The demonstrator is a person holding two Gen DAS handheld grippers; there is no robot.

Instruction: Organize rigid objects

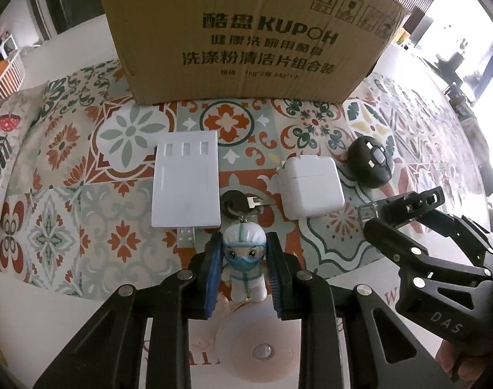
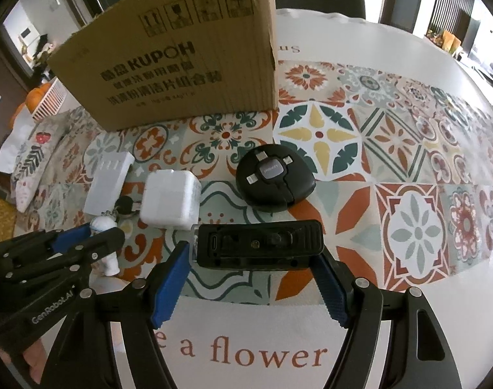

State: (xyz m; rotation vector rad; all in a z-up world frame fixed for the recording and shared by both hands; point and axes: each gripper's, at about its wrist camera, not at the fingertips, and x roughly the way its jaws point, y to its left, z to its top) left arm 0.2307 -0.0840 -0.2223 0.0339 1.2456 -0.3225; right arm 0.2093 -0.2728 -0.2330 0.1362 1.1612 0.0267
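On patterned tile-print tablecloth (image 2: pixel 408 168), cardboard box (image 1: pixel 246 39) before dim room.

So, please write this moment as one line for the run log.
left tongs: shut on figurine keychain | right tongs: shut on black device | cardboard box: behind

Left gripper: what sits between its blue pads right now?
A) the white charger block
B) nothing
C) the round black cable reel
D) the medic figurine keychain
D: in the left wrist view the medic figurine keychain stands between the blue pads of the left gripper, which close on its sides; the white charger block and round black cable reel lie apart on the mat.
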